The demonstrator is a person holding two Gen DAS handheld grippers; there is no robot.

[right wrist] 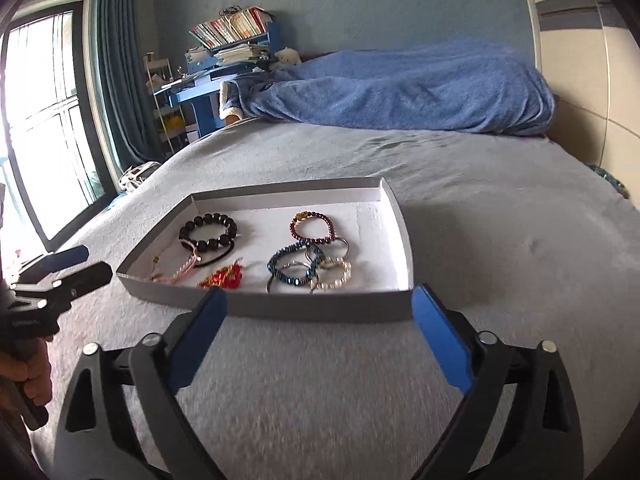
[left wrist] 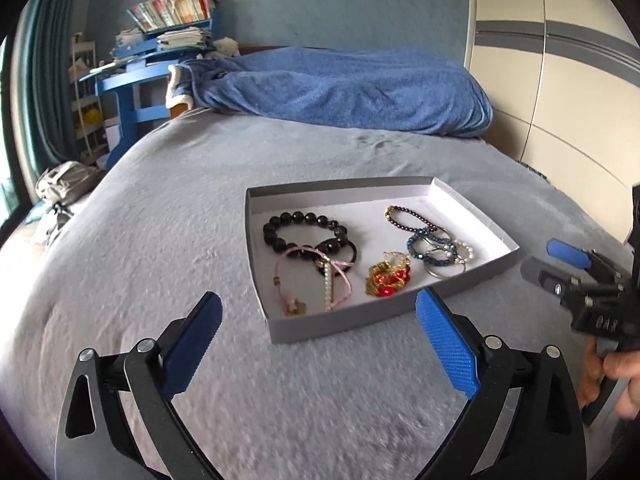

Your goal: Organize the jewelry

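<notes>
The tray (left wrist: 352, 326), a shallow grey box lid with a white lining, is lying flat on the bed (left wrist: 160, 220), on its grey cover. All the jewelry seen is lying inside it. At the tray's left side a black bead bracelet (left wrist: 298, 228) is resting, with a black band (left wrist: 348, 254) overlapping its near edge. Pink cords (left wrist: 298, 276) and a pearl strand (left wrist: 328, 290) are crossing each other toward the near left corner. A red and gold piece (left wrist: 390, 280) is sitting near the middle of the near wall. At the right side a dark red bead bracelet (right wrist: 312, 230) is lying farthest back; a blue bead bracelet (right wrist: 294, 266), metal rings and a pearl bracelet (right wrist: 334, 276) are overlapping one another in front of it.

The left gripper (left wrist: 318, 344) is hovering over the cover just before the tray's near left corner, its jaws standing spread wide with nothing between them. The right gripper (right wrist: 320, 338) is hovering before the near wall, its jaws likewise spread wide and holding nothing. Neither gripper is touching the tray. A hand (left wrist: 624, 380) is gripping the right gripper's handle.

A blue blanket (left wrist: 340, 92) is lying heaped at the far end of the bed.
</notes>
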